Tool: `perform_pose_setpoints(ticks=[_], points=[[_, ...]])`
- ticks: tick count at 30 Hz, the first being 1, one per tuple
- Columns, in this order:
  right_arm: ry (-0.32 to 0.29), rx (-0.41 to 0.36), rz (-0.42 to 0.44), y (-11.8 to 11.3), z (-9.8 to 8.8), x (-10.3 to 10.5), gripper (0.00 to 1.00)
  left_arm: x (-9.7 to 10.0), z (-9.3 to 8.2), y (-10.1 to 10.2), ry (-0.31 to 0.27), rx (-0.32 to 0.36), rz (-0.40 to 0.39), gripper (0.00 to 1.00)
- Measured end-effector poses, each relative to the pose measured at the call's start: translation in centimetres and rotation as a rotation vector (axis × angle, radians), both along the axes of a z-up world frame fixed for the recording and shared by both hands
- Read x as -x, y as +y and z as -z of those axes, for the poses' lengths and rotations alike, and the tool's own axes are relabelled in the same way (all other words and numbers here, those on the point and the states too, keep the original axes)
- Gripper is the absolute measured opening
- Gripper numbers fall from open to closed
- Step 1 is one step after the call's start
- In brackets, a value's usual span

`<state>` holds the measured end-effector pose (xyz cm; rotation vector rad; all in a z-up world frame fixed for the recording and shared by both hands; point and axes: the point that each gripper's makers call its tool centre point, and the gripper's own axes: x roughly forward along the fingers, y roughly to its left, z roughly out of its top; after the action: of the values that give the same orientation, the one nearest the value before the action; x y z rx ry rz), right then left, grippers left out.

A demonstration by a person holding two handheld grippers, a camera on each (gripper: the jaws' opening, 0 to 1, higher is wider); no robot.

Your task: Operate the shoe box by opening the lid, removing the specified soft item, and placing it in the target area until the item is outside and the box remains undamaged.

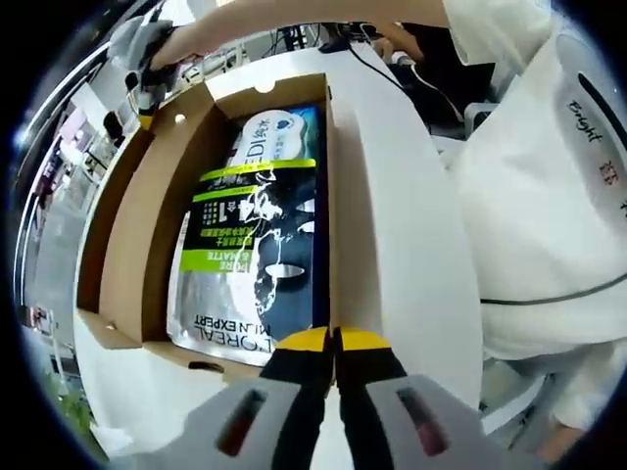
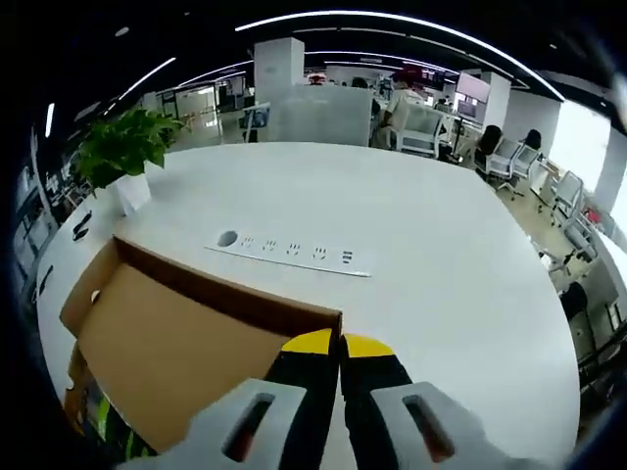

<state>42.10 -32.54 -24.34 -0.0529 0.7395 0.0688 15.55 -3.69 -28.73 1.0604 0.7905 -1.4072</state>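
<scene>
On the white tabletop (image 1: 411,245) sits the shoe box (image 1: 127,245), its lid (image 2: 167,343) swung up and open, the brown cardboard interior exposed. Inside the box lies the soft item, a flat glossy pouch (image 1: 255,255) in dark blue and silver with yellow-green bands and printed lettering; it lies flat on the box floor against the wall nearest the person and reaches almost from one end of the box to the other. The left tongs (image 1: 335,343), yellow-tipped, are pressed together at the near edge of the box, just beside the pouch's lower corner; whether they pinch the cardboard cannot be told. At the far end of the box, a sleeved arm reaches across to the right-hand tool (image 1: 137,59) at the box's far corner. A person in a white garment (image 1: 549,196) stands beside the tabletop. In the right gripper view, the right tongs (image 2: 341,345) are closed on the top edge of the raised lid. Beyond it, a power strip panel (image 2: 289,253) is set into the tabletop, and a potted plant (image 2: 125,147) stands near the far edge, well apart from the box.
</scene>
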Motion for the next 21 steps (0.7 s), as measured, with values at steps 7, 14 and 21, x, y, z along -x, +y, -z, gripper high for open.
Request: perform_pose_setpoints(ticks=[7,14,21], points=[[0.029,0.065,-0.030,0.1,1.2,-0.6,0.00,0.0,0.0,0.0,-0.003,0.001,-0.009,0.01],[0.078,0.076,-0.036,0.1,2.6,-0.5,0.00,0.2,0.0,-0.1,0.003,0.015,-0.007,0.01],[0.100,0.089,-0.029,0.3,3.7,0.0,0.00,0.1,0.2,-0.1,0.019,0.011,-0.020,0.01]])
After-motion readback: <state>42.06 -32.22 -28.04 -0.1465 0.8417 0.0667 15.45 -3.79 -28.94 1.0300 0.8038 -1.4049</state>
